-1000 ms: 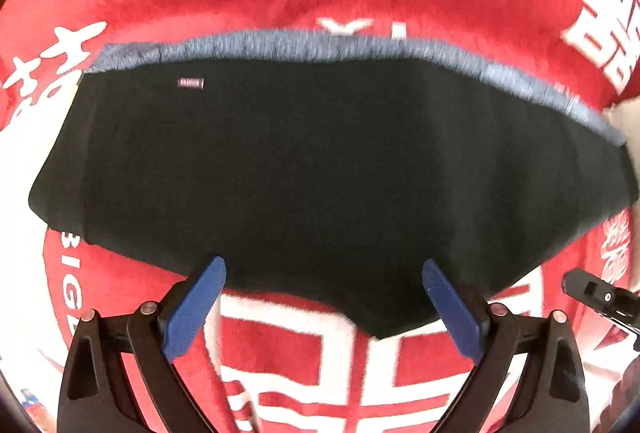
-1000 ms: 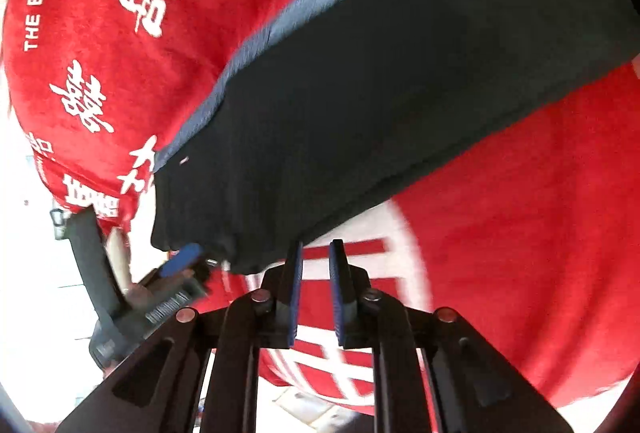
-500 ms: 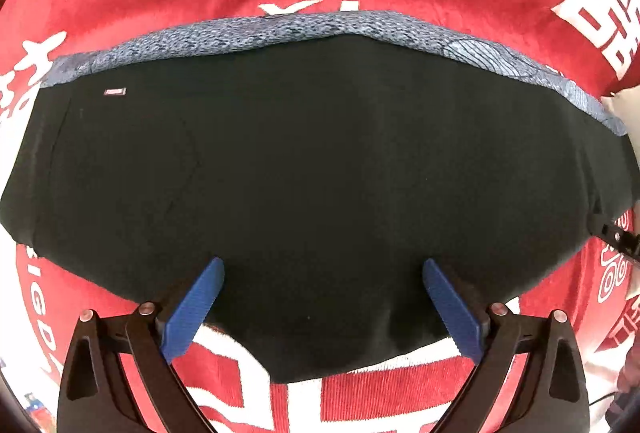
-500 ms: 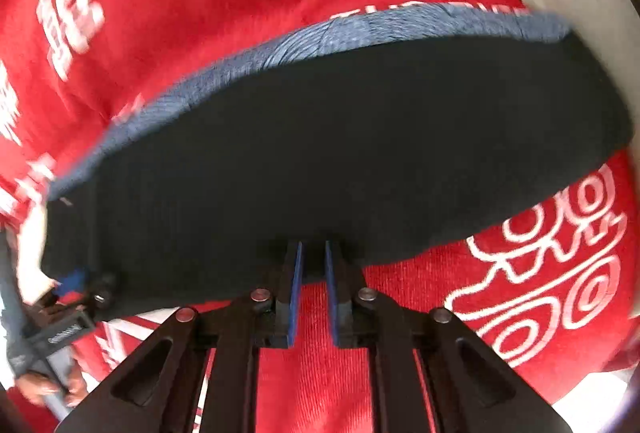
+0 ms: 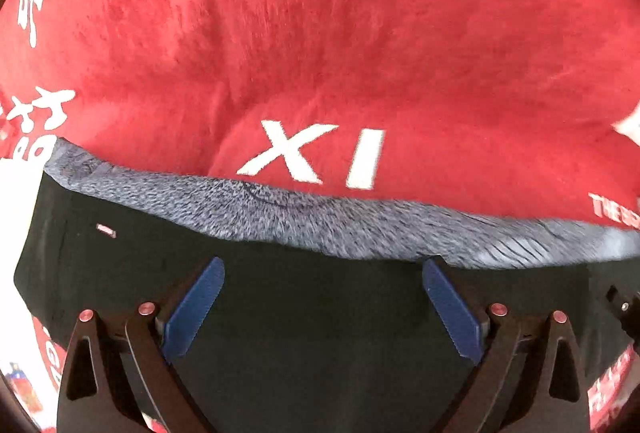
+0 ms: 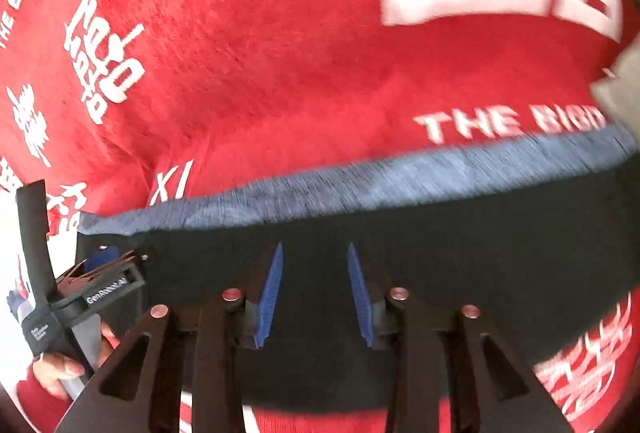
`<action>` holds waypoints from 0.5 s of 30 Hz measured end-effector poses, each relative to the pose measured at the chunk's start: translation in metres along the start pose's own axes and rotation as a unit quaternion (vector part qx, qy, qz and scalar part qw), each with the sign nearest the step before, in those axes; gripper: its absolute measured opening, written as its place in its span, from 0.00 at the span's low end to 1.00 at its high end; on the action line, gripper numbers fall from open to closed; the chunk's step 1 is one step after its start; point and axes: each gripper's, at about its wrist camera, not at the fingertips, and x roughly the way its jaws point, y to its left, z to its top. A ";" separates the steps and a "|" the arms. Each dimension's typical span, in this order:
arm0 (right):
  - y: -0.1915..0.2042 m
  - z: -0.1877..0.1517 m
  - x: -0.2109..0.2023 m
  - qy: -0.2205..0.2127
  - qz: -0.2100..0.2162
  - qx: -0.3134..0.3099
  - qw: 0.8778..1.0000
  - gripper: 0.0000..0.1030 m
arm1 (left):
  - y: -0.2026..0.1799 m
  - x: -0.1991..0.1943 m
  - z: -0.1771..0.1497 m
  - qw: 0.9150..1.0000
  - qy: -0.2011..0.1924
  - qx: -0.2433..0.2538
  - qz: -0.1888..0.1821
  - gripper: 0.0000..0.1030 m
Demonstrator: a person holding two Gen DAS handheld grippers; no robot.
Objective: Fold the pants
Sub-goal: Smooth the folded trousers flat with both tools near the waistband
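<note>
Red blanket (image 5: 360, 53) (white lettering) under black pants (image 5: 320, 333).

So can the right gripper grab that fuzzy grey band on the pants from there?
Probably yes. The right gripper hovers over the black pants, its jaws just opened with nothing between them. The grey band lies bare just beyond its fingers, with nothing in the way.

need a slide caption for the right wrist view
Right gripper, jaws just opened and holding nothing, above folded black pants with grey waistband on a red printed blanket.
</note>
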 end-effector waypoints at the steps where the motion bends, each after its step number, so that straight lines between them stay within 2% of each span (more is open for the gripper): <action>1: -0.001 0.004 0.008 0.004 -0.001 -0.002 1.000 0.36 | 0.001 0.009 0.001 1.000 0.008 -0.008 0.002 0.98; 3: -0.007 0.012 0.025 0.009 -0.025 0.000 1.000 0.36 | 0.007 0.020 0.002 0.999 0.006 -0.036 -0.013 1.00; 5: -0.021 0.017 0.027 -0.005 -0.024 0.001 1.000 0.27 | 0.012 0.022 0.002 0.999 0.004 -0.045 -0.025 1.00; 8: -0.050 0.025 0.014 -0.024 -0.096 -0.004 0.995 0.27 | 0.010 0.020 0.002 0.999 -0.002 -0.029 -0.016 1.00; 11: -0.097 0.025 -0.004 -0.026 -0.124 0.037 0.991 0.27 | 0.012 0.022 0.006 0.999 0.001 -0.032 -0.013 1.00; 14: -0.143 0.016 -0.033 -0.034 -0.196 0.066 0.978 0.27 | 0.015 0.019 0.006 0.999 -0.004 -0.033 -0.008 1.00; 15: -0.153 0.012 -0.042 -0.036 -0.213 0.076 0.973 0.31 | 0.016 0.019 0.007 0.999 -0.006 -0.034 -0.005 1.00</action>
